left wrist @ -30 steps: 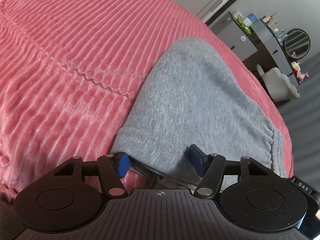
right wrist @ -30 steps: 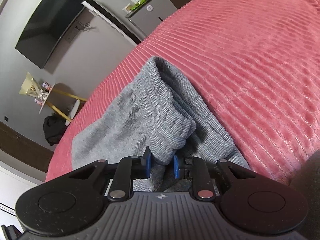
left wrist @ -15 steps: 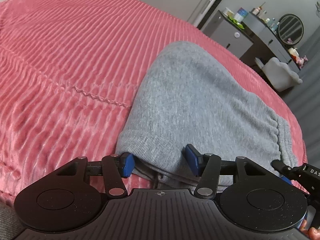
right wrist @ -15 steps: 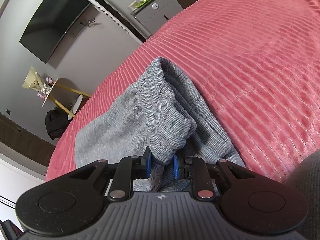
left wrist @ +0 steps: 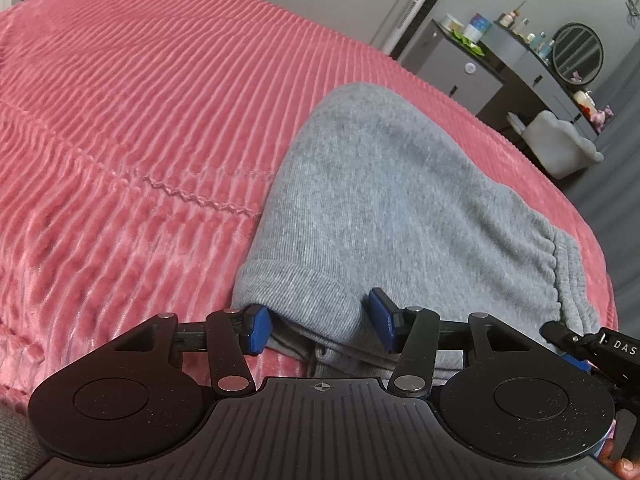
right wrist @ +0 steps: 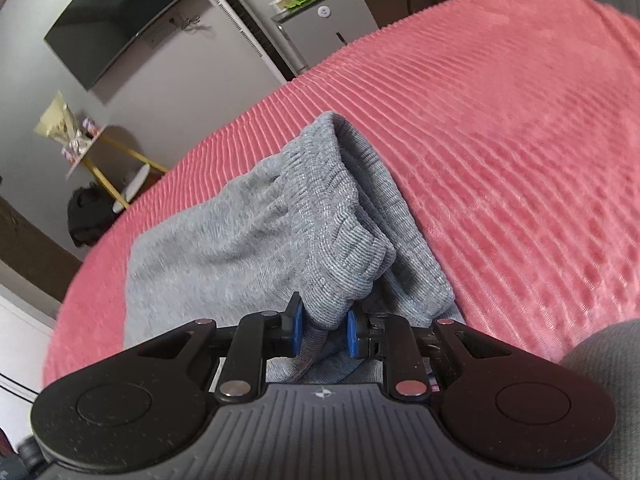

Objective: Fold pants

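pants: grey pants (left wrist: 392, 200) are lying folded over on the pink ribbed blanket (left wrist: 140, 120), near its edge
left gripper: left gripper (left wrist: 320, 322) is sitting wide, blue pads either side of the cuffed hem, not squeezing it
right gripper: right gripper (right wrist: 323, 330) is pinching narrow on the ribbed waistband (right wrist: 340, 236), fabric bunching between the pads
background: cabinet (left wrist: 452, 68) and round mirror (left wrist: 577, 54) are showing behind the bed
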A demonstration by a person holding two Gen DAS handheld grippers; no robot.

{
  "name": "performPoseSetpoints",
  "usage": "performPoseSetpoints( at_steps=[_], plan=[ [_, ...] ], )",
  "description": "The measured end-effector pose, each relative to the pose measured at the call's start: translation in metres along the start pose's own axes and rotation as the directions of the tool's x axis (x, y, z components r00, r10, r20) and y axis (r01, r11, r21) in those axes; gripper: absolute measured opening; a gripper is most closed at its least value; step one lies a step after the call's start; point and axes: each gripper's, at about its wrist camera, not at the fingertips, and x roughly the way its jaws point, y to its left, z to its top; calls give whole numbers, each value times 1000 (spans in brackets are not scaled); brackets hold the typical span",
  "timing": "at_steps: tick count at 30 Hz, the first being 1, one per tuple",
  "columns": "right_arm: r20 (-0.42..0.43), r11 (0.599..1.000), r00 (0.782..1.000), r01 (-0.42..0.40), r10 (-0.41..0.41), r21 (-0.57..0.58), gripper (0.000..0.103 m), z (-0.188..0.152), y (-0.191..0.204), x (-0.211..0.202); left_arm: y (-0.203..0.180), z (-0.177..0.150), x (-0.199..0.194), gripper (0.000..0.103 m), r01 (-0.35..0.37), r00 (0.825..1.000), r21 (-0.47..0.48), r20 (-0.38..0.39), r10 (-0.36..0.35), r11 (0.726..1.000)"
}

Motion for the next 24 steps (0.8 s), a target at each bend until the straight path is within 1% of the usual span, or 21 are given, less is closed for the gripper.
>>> performPoseSetpoints(
  at_steps=[5, 8, 19, 21, 22, 24],
  plan=[
    [10, 996, 999, 36, -36, -79, 20, -2, 9, -1, -4, -2, -1, 55, -12, 1000, 12, 2, 12, 1000],
    [11, 994, 999, 43, -42, -105, 20, -2, 12, -2, -7, -3, -1, 55, -24, 1000, 22, 6, 24, 999],
    [17, 991, 1000, 19, -17, -135, 20, -5, 11, -7, -18, -7, 0, 55, -70, 997, 66, 24, 68, 995],
    [15, 990, 1000, 15, -13, -141, 21, -5, 10, -7, -19, -7, -1, 56, -73, 997, 65, 21, 72, 995],
    [8, 989, 1000, 16, -15, -146, 22, -5, 9, -6, -18, -7, -2, 58, -76, 997, 59, 16, 75, 995],
    [-9, 988, 1000, 26, -28, -151, 23, -5, 7, -6, -16, -5, -4, 59, -74, 997, 35, -8, 74, 997]
  ],
)
